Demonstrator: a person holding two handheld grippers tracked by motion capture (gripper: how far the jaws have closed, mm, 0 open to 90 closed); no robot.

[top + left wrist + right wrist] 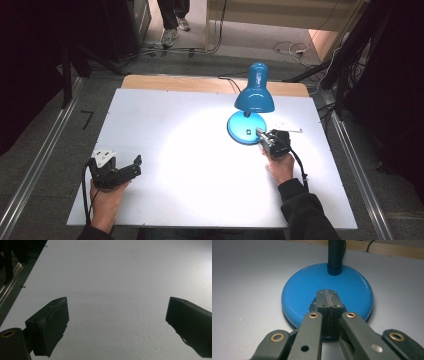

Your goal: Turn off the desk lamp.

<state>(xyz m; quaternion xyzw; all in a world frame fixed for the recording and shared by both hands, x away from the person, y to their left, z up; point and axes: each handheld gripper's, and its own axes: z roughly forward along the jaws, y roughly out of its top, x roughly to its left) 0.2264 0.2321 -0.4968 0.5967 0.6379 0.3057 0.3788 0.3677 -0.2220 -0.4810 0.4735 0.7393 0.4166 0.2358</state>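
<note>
Overhead, high view: blue desk lamp (251, 107) stands lit near the desk's (165, 150) far right corner; right gripper (261, 133) has its tip on the round base, on the side facing the person, at the small switch. Left gripper (131, 166) rests near the left edge, well apart from the lamp.
Left gripper view: jaws spread wide over bare desk, nothing between them.
Right gripper view: jaws pressed together, gripping nothing, tips on the lamp base (297, 297) below the ribbed neck (336, 257).
Step, as judged: pressing the switch.
Next move calls for: lifting straight off without shoving the base.
</note>
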